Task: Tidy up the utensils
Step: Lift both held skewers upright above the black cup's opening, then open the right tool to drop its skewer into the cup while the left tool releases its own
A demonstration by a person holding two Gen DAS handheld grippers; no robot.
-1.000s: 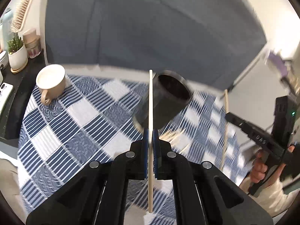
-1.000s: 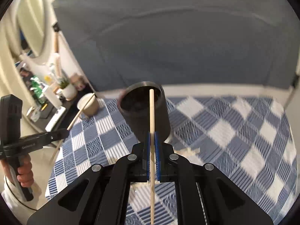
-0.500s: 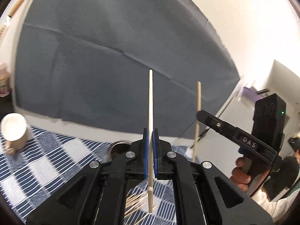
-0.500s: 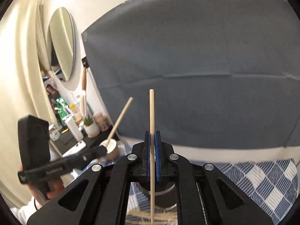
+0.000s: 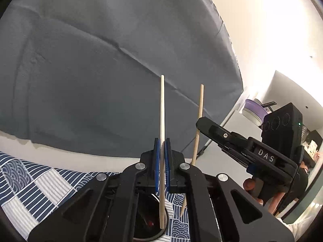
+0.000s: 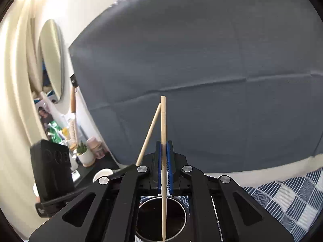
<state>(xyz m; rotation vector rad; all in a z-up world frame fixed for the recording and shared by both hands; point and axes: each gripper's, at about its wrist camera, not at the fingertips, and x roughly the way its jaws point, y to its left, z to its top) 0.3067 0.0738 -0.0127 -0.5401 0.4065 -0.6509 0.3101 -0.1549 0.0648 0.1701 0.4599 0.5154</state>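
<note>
My left gripper [image 5: 162, 141] is shut on a pale wooden chopstick [image 5: 162, 109] held upright, whose lower tip hangs over the mouth of the dark cylindrical holder [image 5: 149, 221] below. My right gripper [image 6: 165, 144] is shut on a second chopstick [image 6: 163, 121], also upright, with its lower end over the holder's [image 6: 161, 219] opening. In the left wrist view the right gripper [image 5: 198, 124] reaches in from the right with its chopstick [image 5: 198, 121]. In the right wrist view the left gripper's chopstick [image 6: 150, 133] leans in from the left.
The holder stands on a blue and white patterned cloth [image 5: 40, 183]. A grey backdrop [image 6: 201, 70] hangs behind the table. A beige mug [image 6: 102, 175], a potted plant [image 6: 84, 155], bottles and a round mirror [image 6: 52, 60] sit at the far left.
Both grippers have swung in over the holder and tipped up, so the chopsticks stand upright above its mouth. The two chopsticks have come close together.
</note>
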